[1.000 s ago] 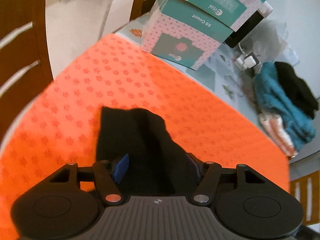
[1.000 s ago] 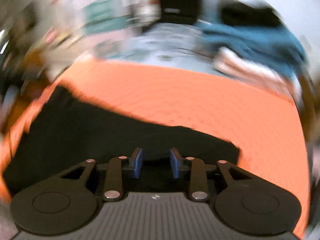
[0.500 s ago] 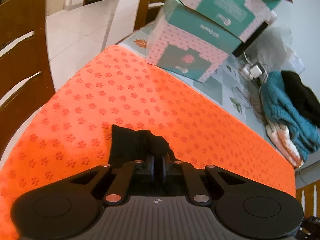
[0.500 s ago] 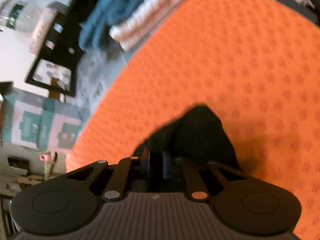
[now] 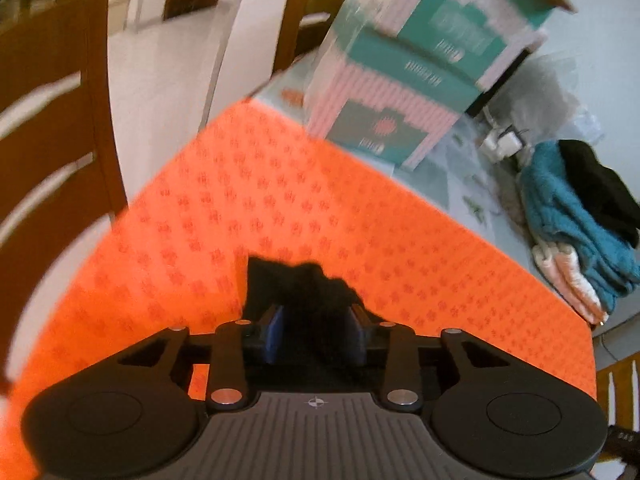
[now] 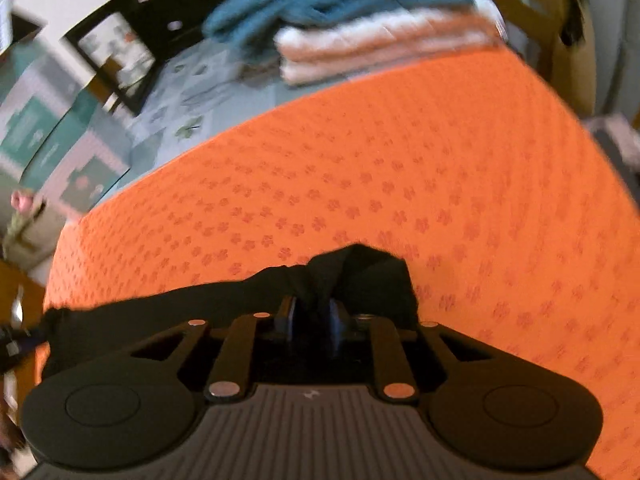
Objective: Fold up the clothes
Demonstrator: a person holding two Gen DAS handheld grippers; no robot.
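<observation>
Left wrist view, orange flower-print mat (image 5: pixel 360 216), wooden chair (image 5: pixel 48 128) beside table.

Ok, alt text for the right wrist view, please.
The right gripper has a bunched black garment between its opening jaws, over an orange flower-patterned mat. Behind the mat lie folded teal and white-and-peach clothes and, at left, teal-and-pink boxes.

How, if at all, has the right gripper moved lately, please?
Yes: the right gripper rolled; folded pile swung from upper left to top. Jaws opening around black garment.
</observation>
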